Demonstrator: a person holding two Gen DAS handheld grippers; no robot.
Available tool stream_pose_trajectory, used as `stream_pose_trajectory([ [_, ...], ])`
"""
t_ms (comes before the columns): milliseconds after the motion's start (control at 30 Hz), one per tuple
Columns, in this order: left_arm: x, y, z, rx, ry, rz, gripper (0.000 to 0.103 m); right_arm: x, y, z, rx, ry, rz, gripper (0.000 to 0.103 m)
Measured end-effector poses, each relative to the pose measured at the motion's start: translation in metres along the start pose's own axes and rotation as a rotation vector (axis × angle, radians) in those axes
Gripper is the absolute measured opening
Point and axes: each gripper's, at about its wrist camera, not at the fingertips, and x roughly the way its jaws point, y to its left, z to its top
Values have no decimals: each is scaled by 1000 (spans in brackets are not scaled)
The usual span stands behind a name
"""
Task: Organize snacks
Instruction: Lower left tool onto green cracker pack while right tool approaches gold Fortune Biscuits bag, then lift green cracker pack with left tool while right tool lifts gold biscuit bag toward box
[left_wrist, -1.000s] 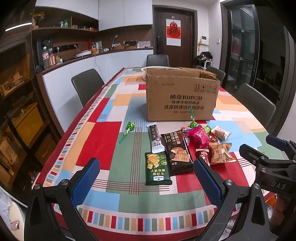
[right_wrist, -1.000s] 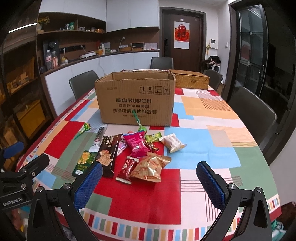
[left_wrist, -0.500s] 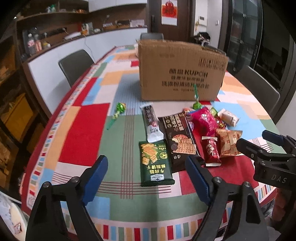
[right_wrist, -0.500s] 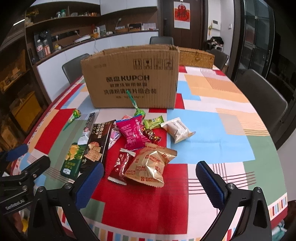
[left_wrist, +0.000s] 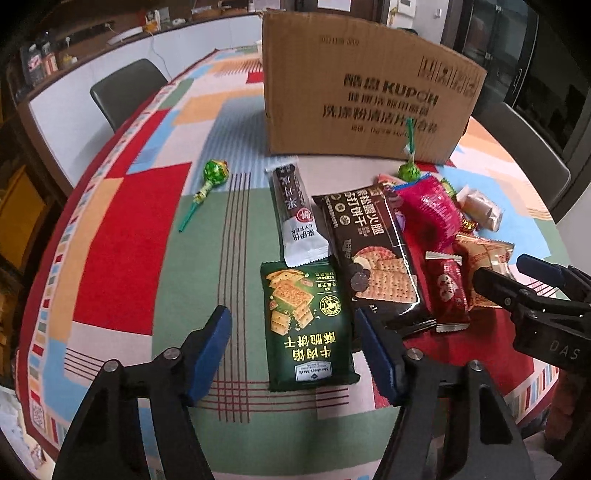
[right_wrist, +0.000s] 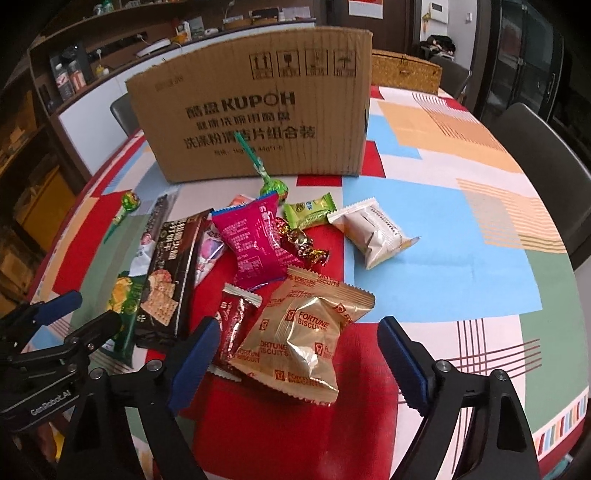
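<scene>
The left gripper (left_wrist: 293, 350) hangs tilted down over the desk (left_wrist: 122, 258) with its colourful patchwork cloth, its 2 blue-padded fingers (left_wrist: 210, 350) spread; they have just been closing in, and the flat dark green cracker packet (left_wrist: 306, 325) lies between them, though neither pad presses on it. Far beyond the left finger a green-wrapped lollipop on a green stick (left_wrist: 208, 181) lies alone on the cloth. Straight ahead of the fingers, just past the green packet, lies a long black-and-white wafer bar (left_wrist: 295, 214), and beside it, ahead of the right finger, a long black biscuit packet (left_wrist: 373, 251) whose near end reaches that finger.

Further right, the right gripper (right_wrist: 293, 363) also points down with its fingers (right_wrist: 192, 362) apart; they too have just been narrowing, and a crinkled gold fortune-biscuit bag (right_wrist: 306, 332) sits between them, untouched as far as I can see. A small dark red foil sachet (right_wrist: 234, 325) lies against its left finger. Ahead of these fingers are a magenta snack pouch (right_wrist: 255, 243), a small light green sweet (right_wrist: 310, 210) and, off to the right, a white-and-beige wrapped cake (right_wrist: 373, 232). A second green lollipop (right_wrist: 271, 188) leans by the brown cardboard box (right_wrist: 258, 107) standing behind the whole pile.
</scene>
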Motion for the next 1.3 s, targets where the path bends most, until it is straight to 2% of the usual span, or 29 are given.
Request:
stream_pose_trajectory([
  [367, 23, -4, 3, 18, 50, -13, 57, 20, -6, 4, 28, 64, 17, 81],
  [567, 25, -8, 5, 44, 37, 4, 53, 23, -10, 7, 49, 66, 26, 81],
  [767, 24, -9, 5, 47, 32, -8, 46, 24, -13, 7, 66, 69, 20, 69],
  [833, 24, -7, 6, 37, 30, -14, 45, 26, -13, 7, 67, 80, 8, 54],
  [867, 24, -7, 5, 33, 29, -18, 45, 28, -14, 6, 66, 93, 2, 52],
  [1000, 24, -4, 6, 17, 29, -36, 45, 26, -11, 6, 51, 91, -17, 47],
  [1167, 19, -1, 4, -8, 28, -58, 44, 14, -3, 5, 17, 54, -30, 47],
  [1300, 4, 0, 2, -14, -11, -51, 44, 2, 1, 5, -6, 18, -34, 47],
])
